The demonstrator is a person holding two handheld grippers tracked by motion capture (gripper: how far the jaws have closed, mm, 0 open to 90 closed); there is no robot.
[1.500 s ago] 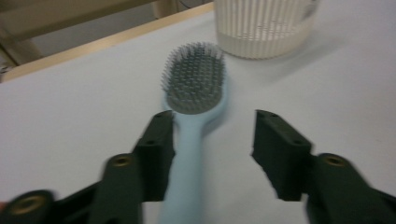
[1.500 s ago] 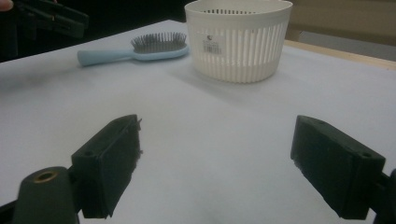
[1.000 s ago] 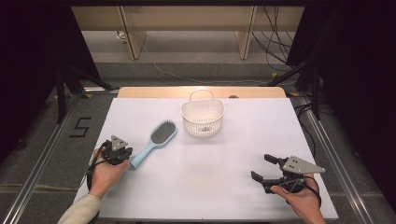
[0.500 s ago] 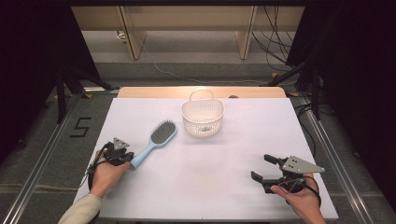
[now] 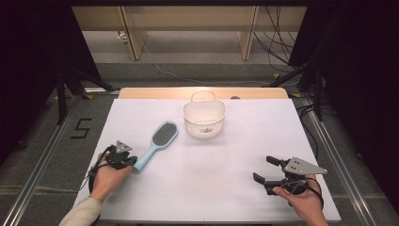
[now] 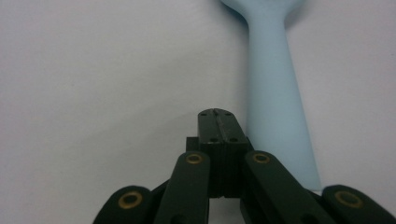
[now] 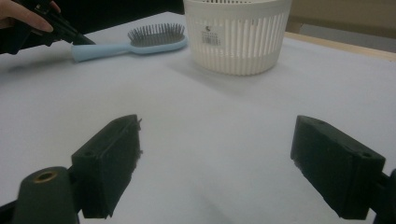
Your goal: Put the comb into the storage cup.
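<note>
Since a second ago, my left tool (image 5: 131, 161) has slid nearer the hairbrush (image 5: 157, 143) handle, jaws pressed together just beside it. Right tool (image 5: 266, 170) rests on the counter (image 5: 211, 188), jaws wide apart. Beyond the brush, a white basket (image 5: 204, 117) stands.

Hairbrush (image 5: 157, 142) lies left of basket (image 5: 204, 117), apparently apart.

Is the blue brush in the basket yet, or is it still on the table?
Not yet. The blue hairbrush lies flat on the table, apart from the white basket. The left gripper is shut, its tips beside the handle, not around it. The right gripper waits open. Gripping and lifting look left to do.
</note>
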